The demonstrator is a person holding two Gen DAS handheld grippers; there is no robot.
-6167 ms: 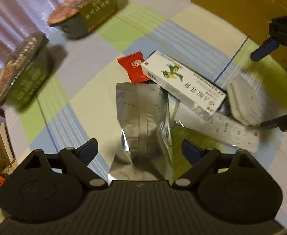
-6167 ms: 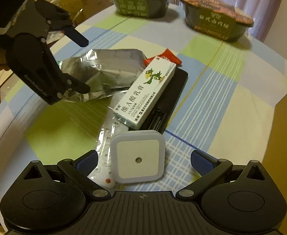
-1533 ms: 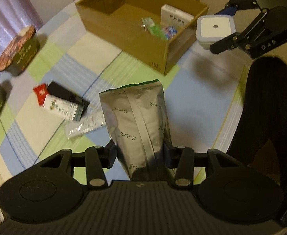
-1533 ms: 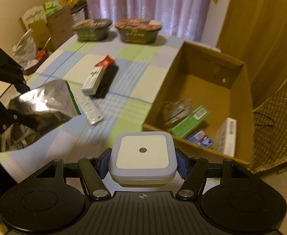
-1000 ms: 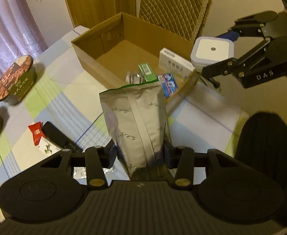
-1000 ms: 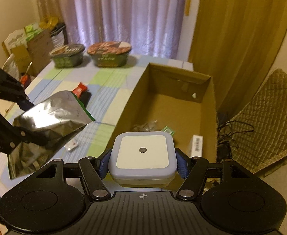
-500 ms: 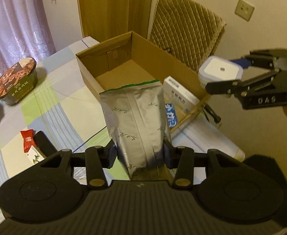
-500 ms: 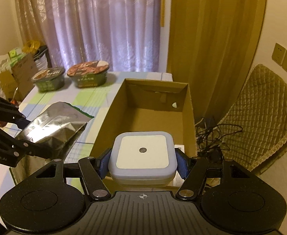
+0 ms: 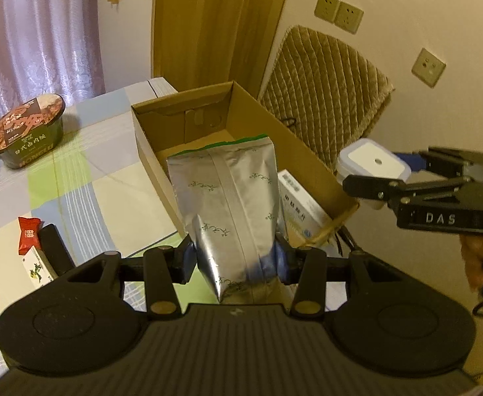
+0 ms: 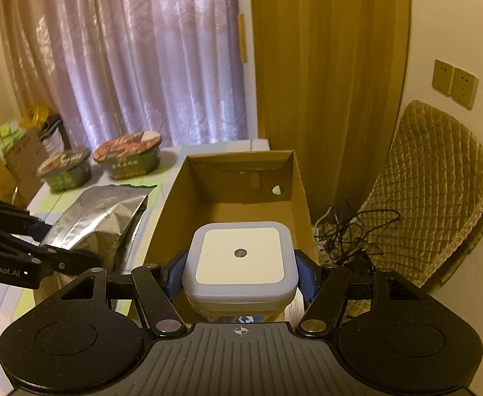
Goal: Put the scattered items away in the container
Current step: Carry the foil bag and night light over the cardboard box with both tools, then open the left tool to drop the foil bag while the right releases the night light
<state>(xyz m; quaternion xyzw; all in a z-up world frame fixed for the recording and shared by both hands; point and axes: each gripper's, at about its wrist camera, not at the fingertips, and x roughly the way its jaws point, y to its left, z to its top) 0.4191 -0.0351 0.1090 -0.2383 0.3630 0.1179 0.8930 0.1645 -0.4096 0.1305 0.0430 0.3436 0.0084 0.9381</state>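
Note:
My left gripper (image 9: pixel 234 260) is shut on a silver foil pouch (image 9: pixel 228 211), held upright over the near end of the open cardboard box (image 9: pixel 310 161). A white medicine carton (image 9: pixel 302 208) lies inside the box behind the pouch. My right gripper (image 10: pixel 240 272) is shut on a square white night light (image 10: pixel 241 259), raised above the box's (image 10: pixel 299 184) near end. From the right wrist view the pouch (image 10: pixel 99 221) and left gripper (image 10: pixel 36 244) hang at the box's left side. In the left wrist view the night light (image 9: pixel 373 163) hovers past the box's right wall.
On the checked tablecloth (image 9: pixel 76 194) lie a red sachet (image 9: pixel 28 234), a black remote (image 9: pixel 54 249) and a white carton (image 9: pixel 38 270). Two noodle bowls (image 10: pixel 127 158) (image 10: pixel 64 170) stand at the table's far end. A quilted chair (image 10: pixel 436 194) and cables (image 10: pixel 347 231) sit right of the box.
Both grippers have risen and moved forward over the box with their loads. The view has tilted up, so the box looks nearer and lower in both views.

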